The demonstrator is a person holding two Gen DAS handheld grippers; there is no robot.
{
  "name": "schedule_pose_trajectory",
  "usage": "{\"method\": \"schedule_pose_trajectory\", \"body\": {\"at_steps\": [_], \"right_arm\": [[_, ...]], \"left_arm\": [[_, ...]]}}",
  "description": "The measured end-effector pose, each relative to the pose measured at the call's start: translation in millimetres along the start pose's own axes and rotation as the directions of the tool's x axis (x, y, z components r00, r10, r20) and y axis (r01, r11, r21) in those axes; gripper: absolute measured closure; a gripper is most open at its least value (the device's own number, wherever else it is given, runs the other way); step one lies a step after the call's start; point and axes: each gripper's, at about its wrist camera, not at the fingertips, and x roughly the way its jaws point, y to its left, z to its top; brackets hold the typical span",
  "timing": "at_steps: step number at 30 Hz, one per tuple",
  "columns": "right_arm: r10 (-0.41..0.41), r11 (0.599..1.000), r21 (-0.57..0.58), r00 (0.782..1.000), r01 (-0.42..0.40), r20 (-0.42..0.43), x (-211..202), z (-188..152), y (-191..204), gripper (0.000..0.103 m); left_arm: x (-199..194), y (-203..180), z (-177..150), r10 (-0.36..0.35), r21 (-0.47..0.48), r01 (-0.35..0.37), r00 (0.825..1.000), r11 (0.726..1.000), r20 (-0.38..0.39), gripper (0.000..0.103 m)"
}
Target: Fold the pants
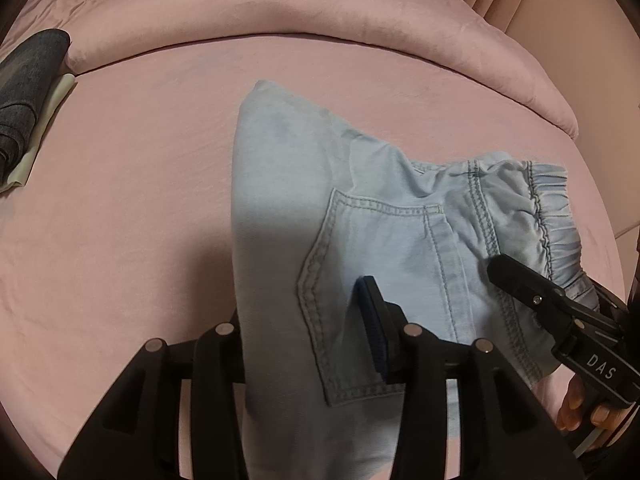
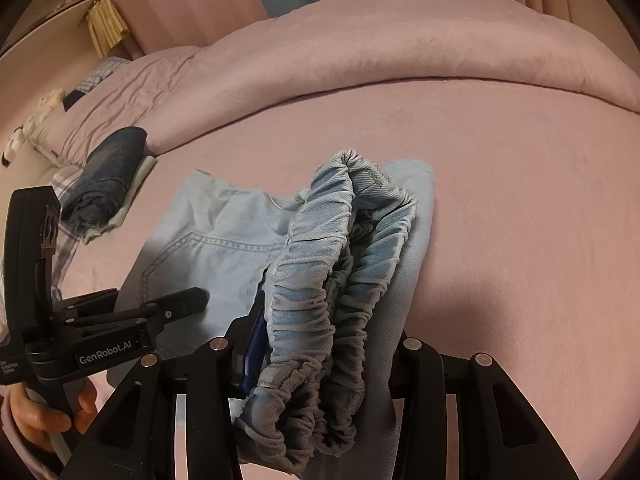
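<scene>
Light blue denim pants (image 1: 360,240) lie folded on the pink bed, back pocket (image 1: 372,280) up, elastic waistband (image 1: 556,208) at the right. My left gripper (image 1: 312,320) is shut on the pants' near edge; cloth drapes over its fingers. My right gripper (image 2: 320,320) is shut on the bunched elastic waistband (image 2: 332,264) and holds it lifted. The right gripper also shows in the left wrist view (image 1: 520,284), at the waistband. The left gripper shows in the right wrist view (image 2: 176,304), beside the pocket (image 2: 208,256).
A folded dark denim garment (image 1: 28,96) lies on a pale cloth at the far left of the bed (image 1: 120,200), also in the right wrist view (image 2: 108,172). A rolled pink duvet (image 1: 320,8) runs along the back. Curtains hang behind.
</scene>
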Motion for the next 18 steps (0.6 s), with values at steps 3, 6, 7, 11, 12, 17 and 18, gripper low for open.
{"method": "schedule_pose_trajectory", "body": {"at_steps": [3, 6, 7, 11, 12, 17, 18], "right_arm": [[0.000, 1.000, 0.004, 1.000, 0.000, -0.003, 0.8, -0.8, -1.8, 0.060], [-0.002, 1.000, 0.005, 1.000, 0.002, -0.008, 1.7, -0.3, -5.0, 0.059], [-0.004, 1.000, 0.007, 1.000, 0.004, -0.010, 1.8, -0.7, -5.8, 0.059], [-0.006, 1.000, 0.013, 1.000, 0.006, -0.016, 3.6, -0.8, -7.1, 0.058], [-0.006, 1.000, 0.013, 1.000, 0.007, -0.016, 3.9, -0.7, -7.7, 0.058], [-0.010, 1.000, 0.013, 1.000, 0.010, -0.018, 4.4, -1.4, -9.8, 0.056], [-0.010, 1.000, 0.014, 1.000, 0.011, -0.018, 4.8, -1.3, -9.4, 0.055]], "left_arm": [[0.0, 0.9, -0.3, 0.005, 0.003, -0.005, 1.000, 1.000, -0.001, 0.057], [0.7, 2.4, 0.5, 0.008, 0.003, -0.008, 1.000, 1.000, -0.004, 0.055], [0.9, 2.8, 0.7, 0.011, 0.004, -0.011, 1.000, 1.000, -0.004, 0.053], [2.1, 2.7, 1.9, 0.023, 0.007, -0.023, 1.000, 1.000, -0.007, 0.050], [2.2, 2.9, 1.9, 0.026, 0.007, -0.026, 1.000, 1.000, -0.008, 0.049], [2.2, 2.6, 1.3, 0.039, 0.014, -0.038, 0.999, 0.999, -0.009, 0.048], [2.3, 2.7, 1.3, 0.040, 0.016, -0.040, 0.999, 0.999, -0.010, 0.048]]}}
